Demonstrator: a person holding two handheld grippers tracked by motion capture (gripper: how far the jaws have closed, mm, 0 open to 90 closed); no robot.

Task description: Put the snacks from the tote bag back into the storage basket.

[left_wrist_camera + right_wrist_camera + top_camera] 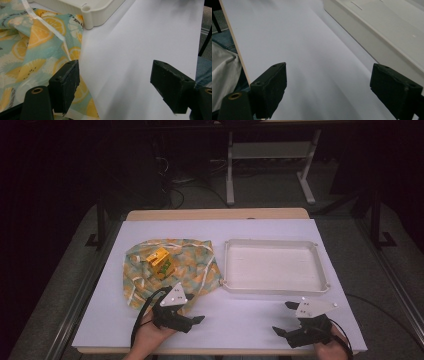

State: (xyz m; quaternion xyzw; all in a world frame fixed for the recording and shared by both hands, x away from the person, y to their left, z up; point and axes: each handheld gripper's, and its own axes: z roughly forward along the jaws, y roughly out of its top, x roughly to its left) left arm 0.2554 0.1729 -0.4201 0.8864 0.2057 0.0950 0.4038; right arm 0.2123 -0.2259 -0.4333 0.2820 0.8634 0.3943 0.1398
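High view | white surface (250, 320) carries lemon-print cloth (145, 280), white tray (274, 287) | dark room, grey floor (270, 190) | both grippers' jaws spread, empty

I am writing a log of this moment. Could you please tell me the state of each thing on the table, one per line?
Cloth: spread out, crumpled, lying left of the tray.
Yellow box: resting on the cloth, tilted.
Tray: empty, right way up, flat on the table.
Left gripper: open, holding nothing, at the cloth's near edge.
Right gripper: open, holding nothing, in front of the tray.
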